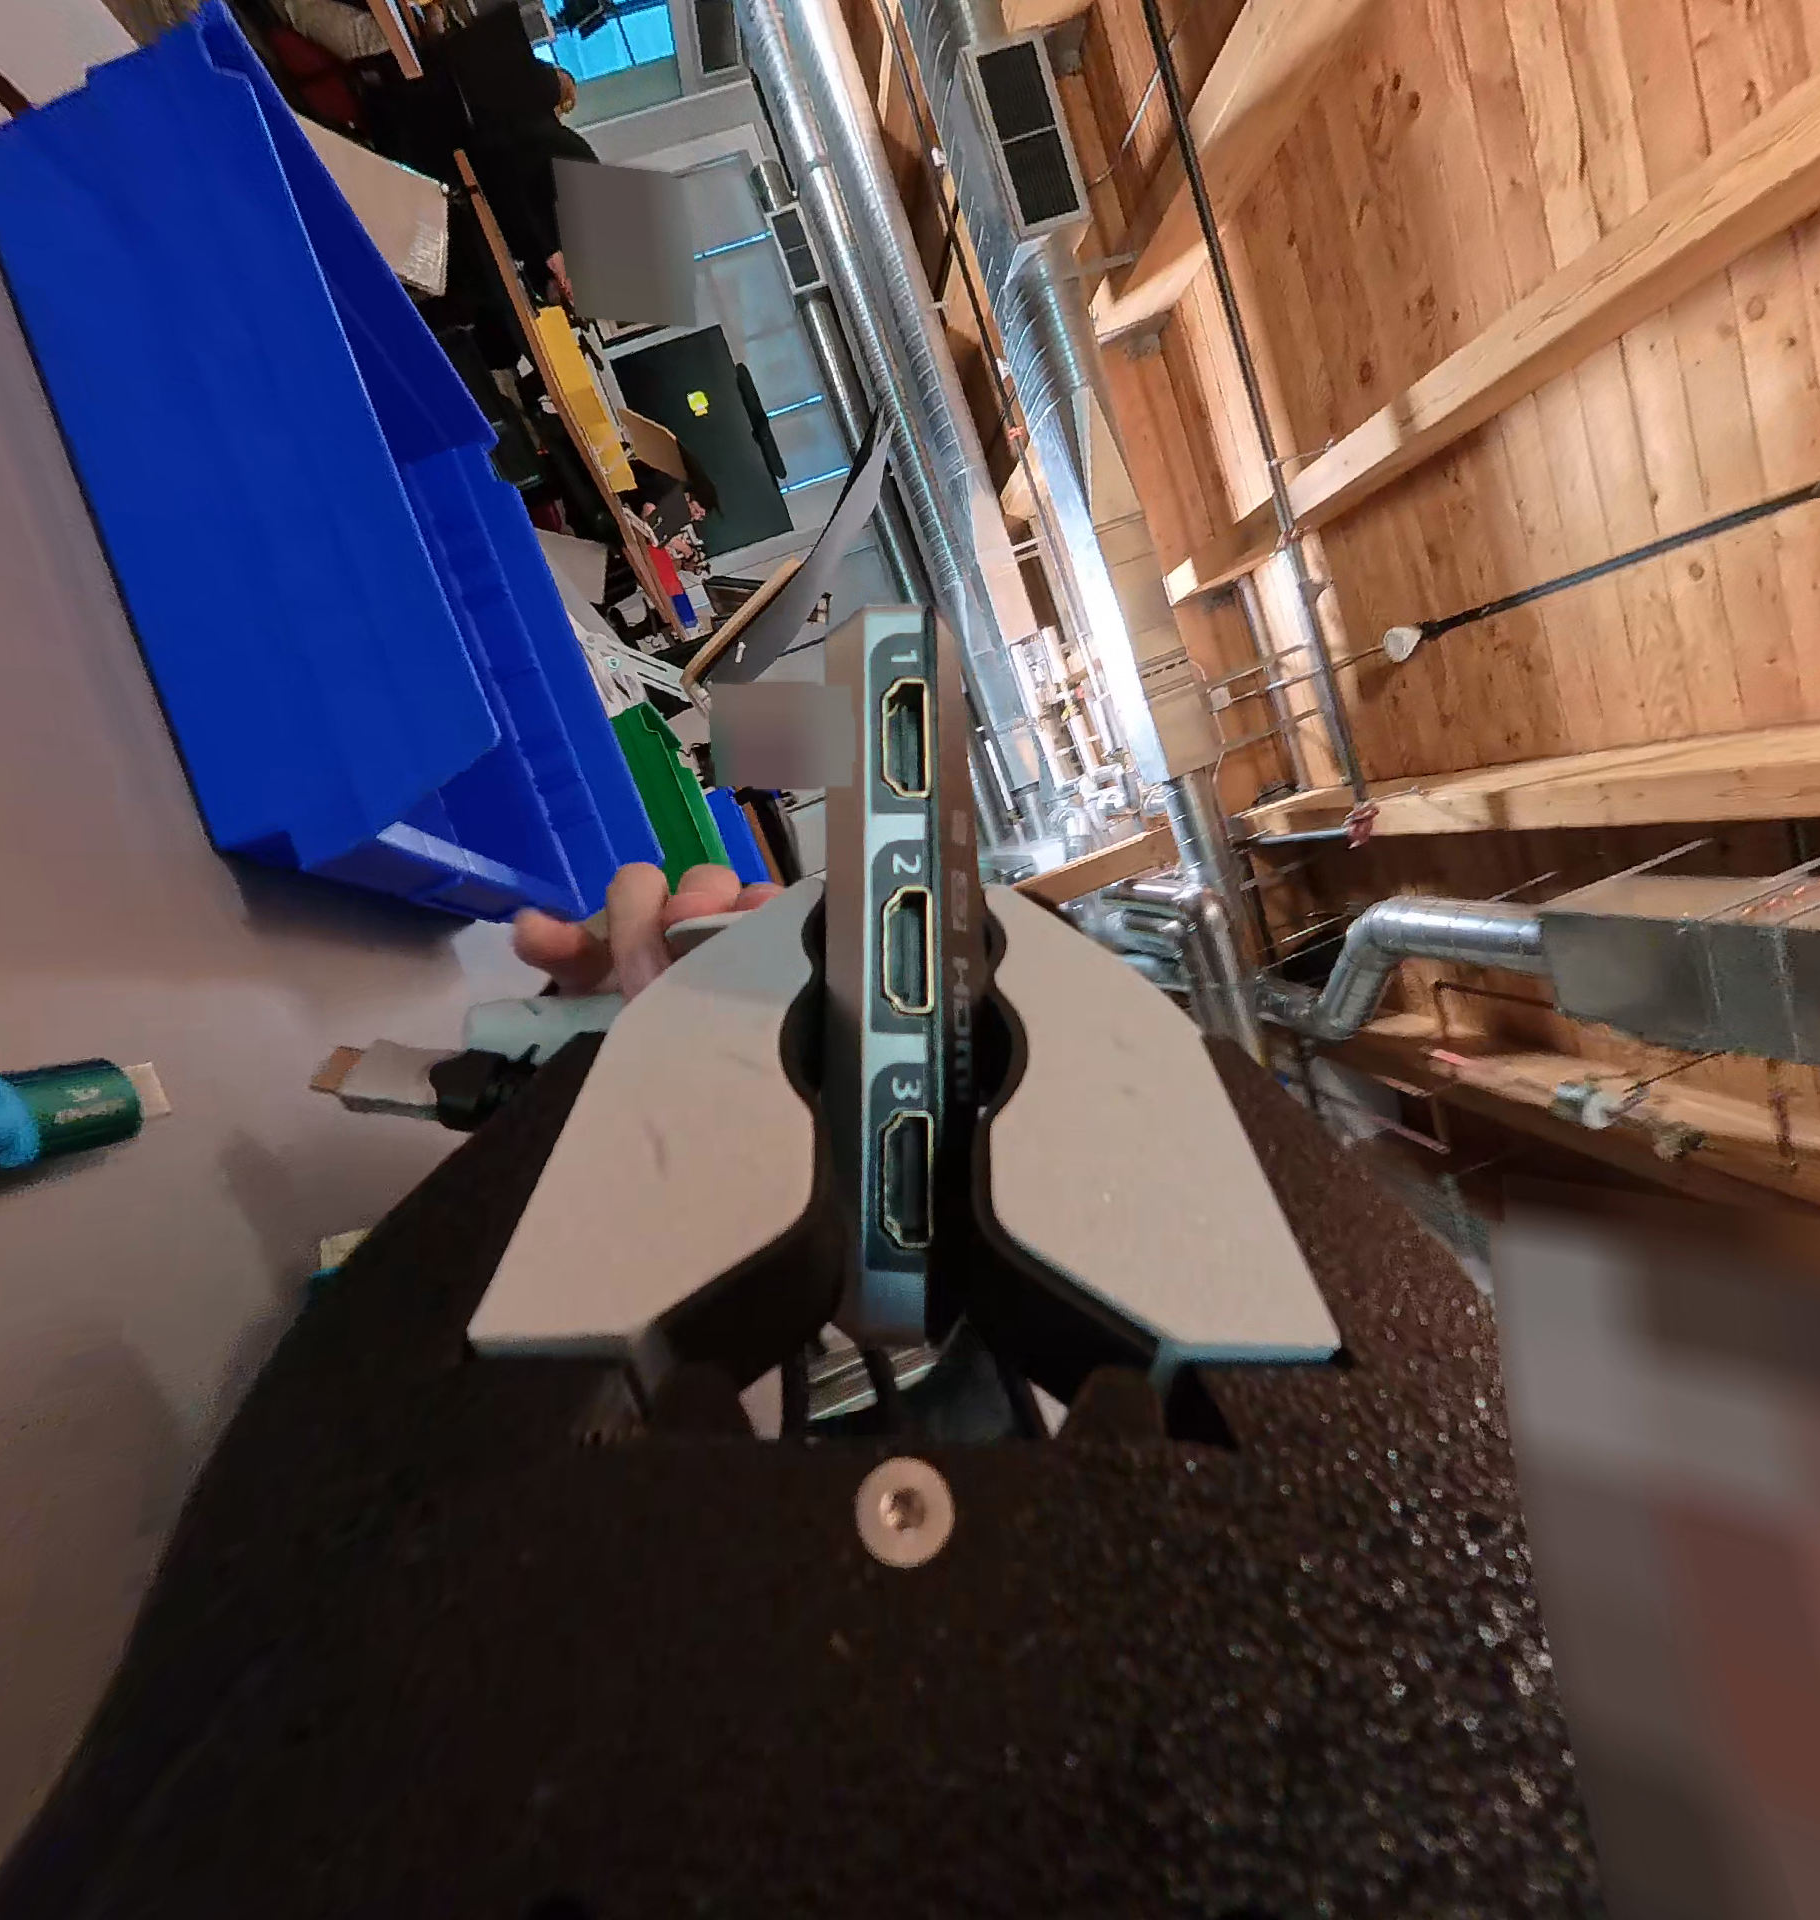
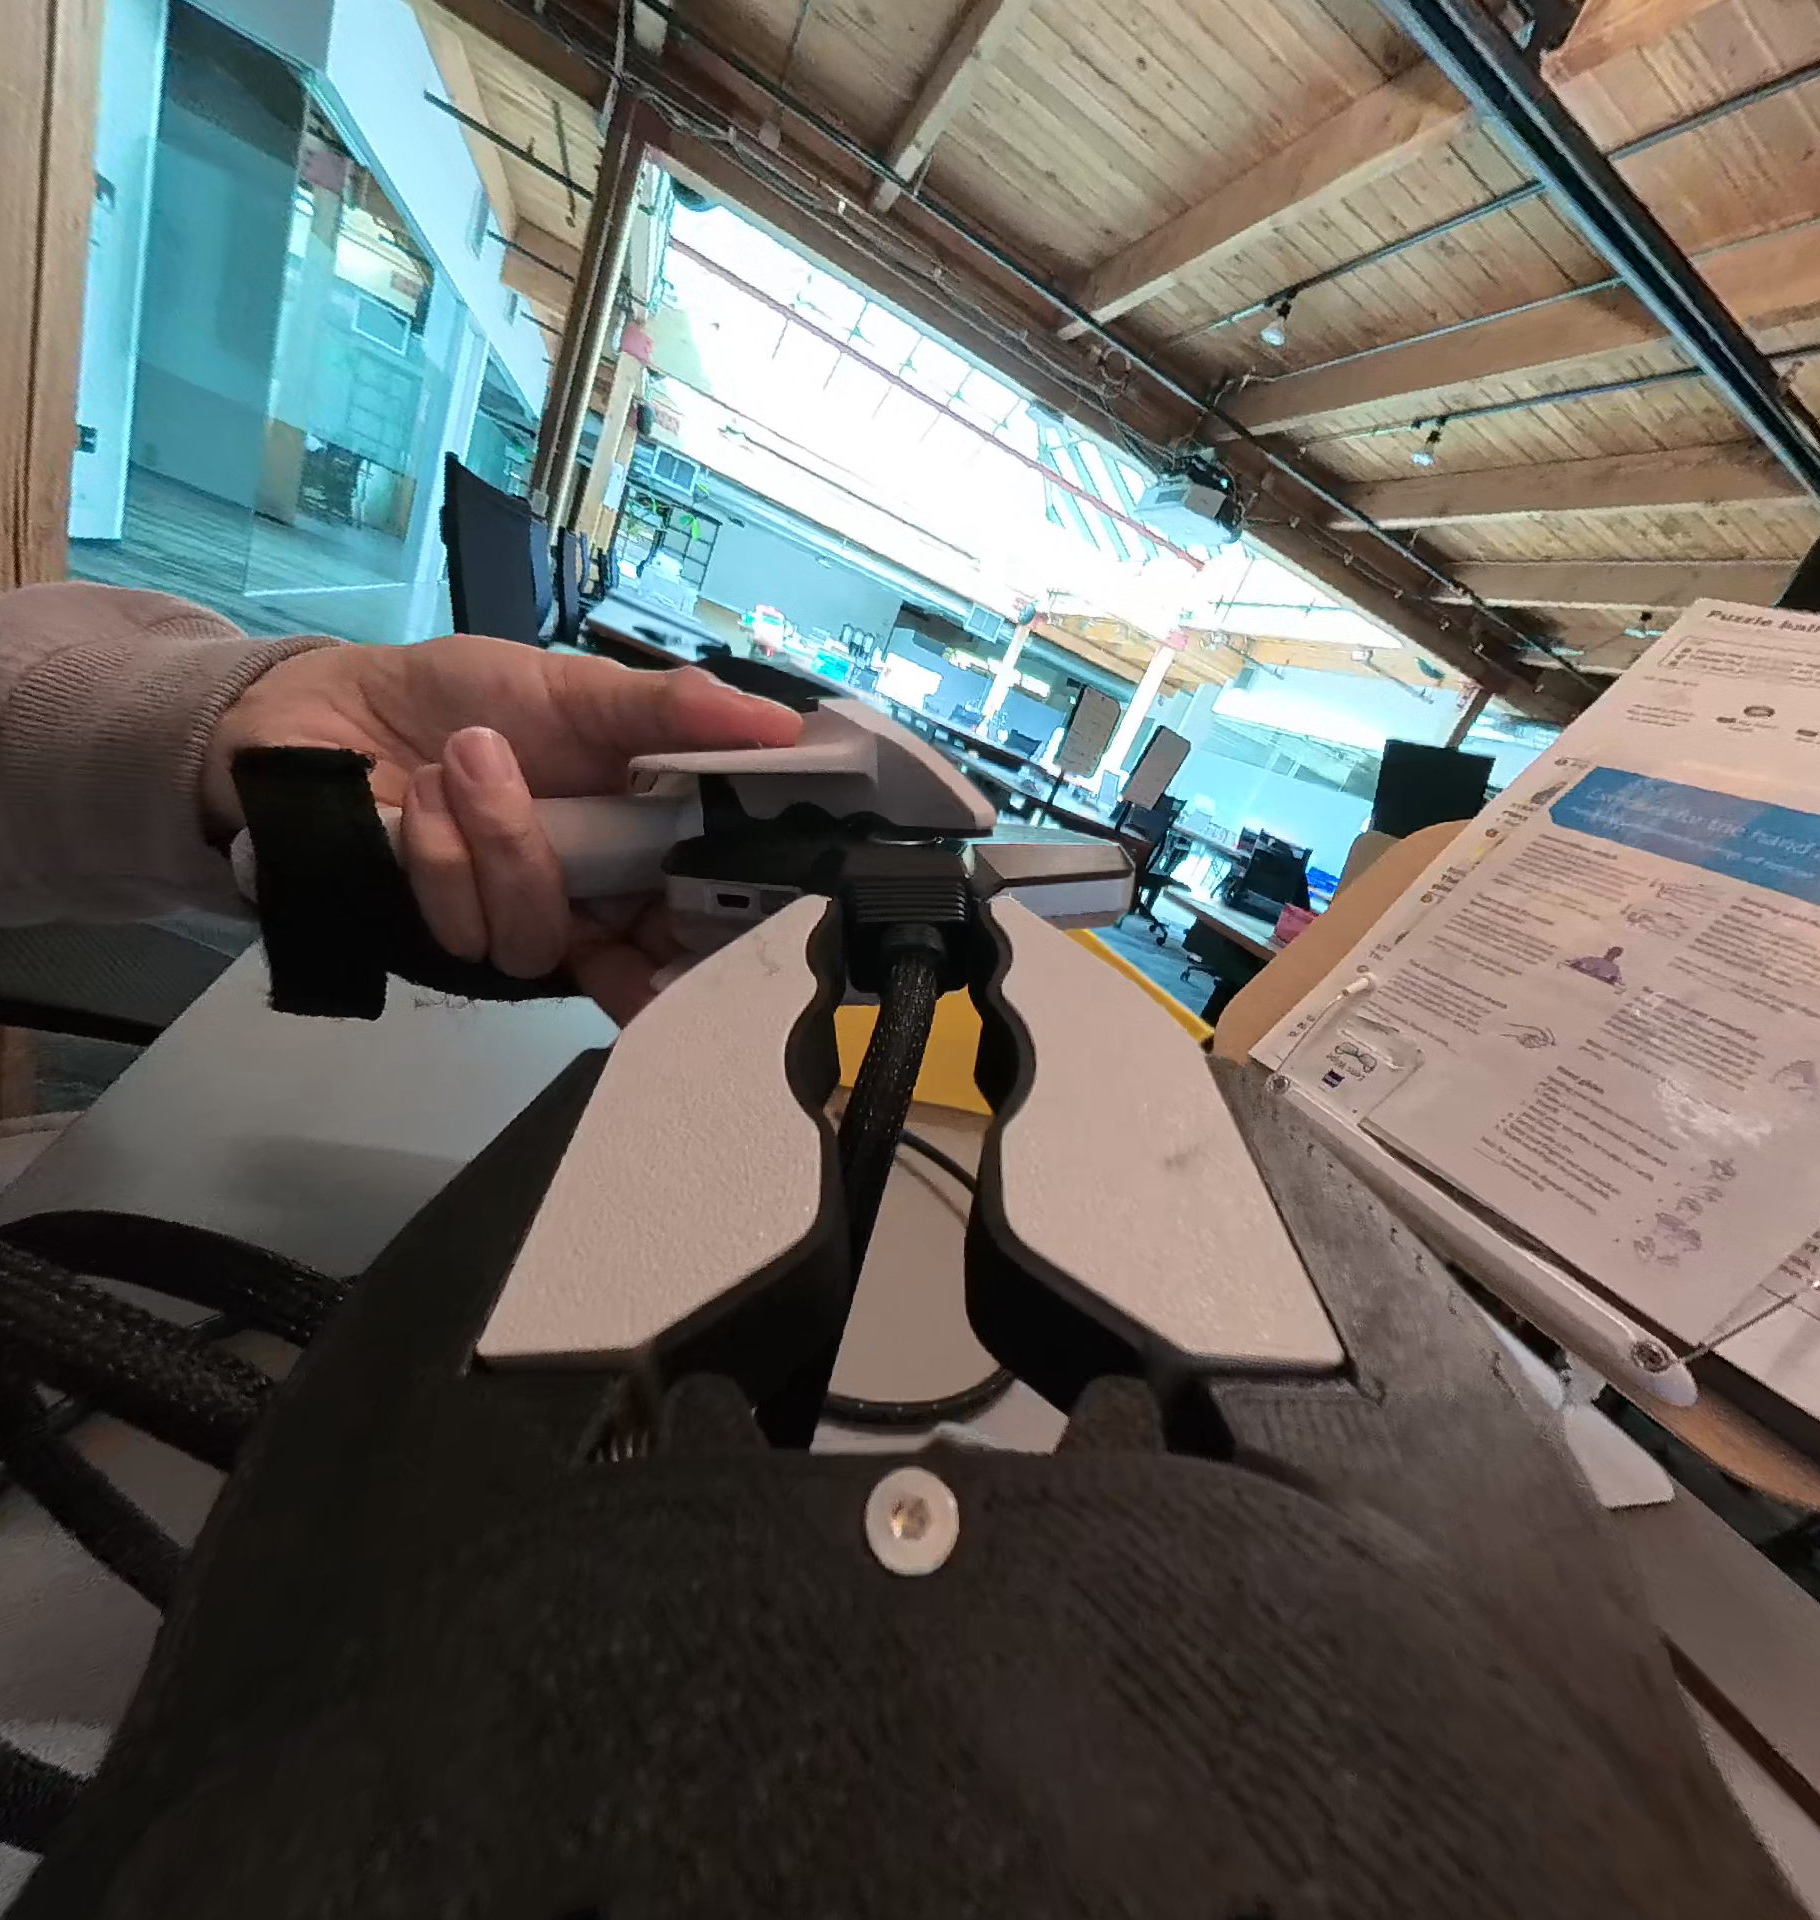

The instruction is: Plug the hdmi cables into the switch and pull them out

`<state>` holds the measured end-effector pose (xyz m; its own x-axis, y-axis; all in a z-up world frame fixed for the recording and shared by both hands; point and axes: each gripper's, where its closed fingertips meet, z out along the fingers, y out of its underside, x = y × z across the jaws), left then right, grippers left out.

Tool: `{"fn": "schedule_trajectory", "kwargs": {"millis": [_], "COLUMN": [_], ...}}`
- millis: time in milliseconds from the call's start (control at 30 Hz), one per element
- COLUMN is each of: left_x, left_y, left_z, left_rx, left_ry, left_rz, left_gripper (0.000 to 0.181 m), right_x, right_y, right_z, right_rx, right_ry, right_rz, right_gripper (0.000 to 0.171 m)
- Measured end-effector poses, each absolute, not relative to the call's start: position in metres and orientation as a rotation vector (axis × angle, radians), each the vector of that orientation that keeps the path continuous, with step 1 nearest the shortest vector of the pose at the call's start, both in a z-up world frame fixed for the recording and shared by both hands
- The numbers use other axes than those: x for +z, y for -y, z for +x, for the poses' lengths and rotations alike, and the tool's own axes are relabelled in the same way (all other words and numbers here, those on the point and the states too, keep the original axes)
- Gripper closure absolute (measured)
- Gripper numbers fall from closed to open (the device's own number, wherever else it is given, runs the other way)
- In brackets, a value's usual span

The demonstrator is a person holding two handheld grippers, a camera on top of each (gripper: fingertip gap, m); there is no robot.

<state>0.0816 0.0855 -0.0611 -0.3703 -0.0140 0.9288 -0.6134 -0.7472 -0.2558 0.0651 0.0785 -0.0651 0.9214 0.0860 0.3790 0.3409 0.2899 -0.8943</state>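
My left gripper (image 1: pixel 901 914) is shut on the grey HDMI switch (image 1: pixel 901 1039) and holds it upright on edge. Its three numbered ports are empty. In the right wrist view the switch (image 2: pixel 1051 868) lies flat in the left gripper (image 2: pixel 854 769), which a hand holds. My right gripper (image 2: pixel 901 920) is shut on a black braided HDMI cable (image 2: pixel 890 1049), just behind its plug (image 2: pixel 901 888). The plug's boot sits against the switch's near edge, and its metal tip is hidden. Two loose plugs lie on the table, one silver (image 1: pixel 386 1081) and one green (image 1: pixel 64 1112).
A blue bin (image 1: pixel 262 468) and a green bin (image 1: pixel 667 790) stand on the grey table (image 1: pixel 54 1351) to the left. Coils of black braided cable (image 2: pixel 106 1351) lie at the lower left. A board with printed sheets (image 2: pixel 1612 987) leans at the right.
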Motion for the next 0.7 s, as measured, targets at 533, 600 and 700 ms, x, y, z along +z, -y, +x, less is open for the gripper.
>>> {"fn": "schedule_trajectory", "kwargs": {"millis": [533,600,700], "left_x": [-0.153,-0.190,-0.223], "left_y": [-0.076,-0.079,-0.075], "left_z": [0.070,0.077,0.091], "left_rx": [1.677,1.367,1.236], "left_ry": [2.962,3.143,3.131], "left_rz": [0.919,0.771,0.658], "left_gripper": [0.136,0.133,0.131], "right_x": [-0.006,-0.005,-0.010], "right_y": [0.039,0.043,0.040], "right_z": [0.116,0.114,0.114], "right_rx": [-0.136,-0.093,-0.039], "right_ry": [0.222,0.235,0.239], "right_rz": [-1.051,-1.027,-1.007], "right_gripper": [0.149,0.149,0.149]}}
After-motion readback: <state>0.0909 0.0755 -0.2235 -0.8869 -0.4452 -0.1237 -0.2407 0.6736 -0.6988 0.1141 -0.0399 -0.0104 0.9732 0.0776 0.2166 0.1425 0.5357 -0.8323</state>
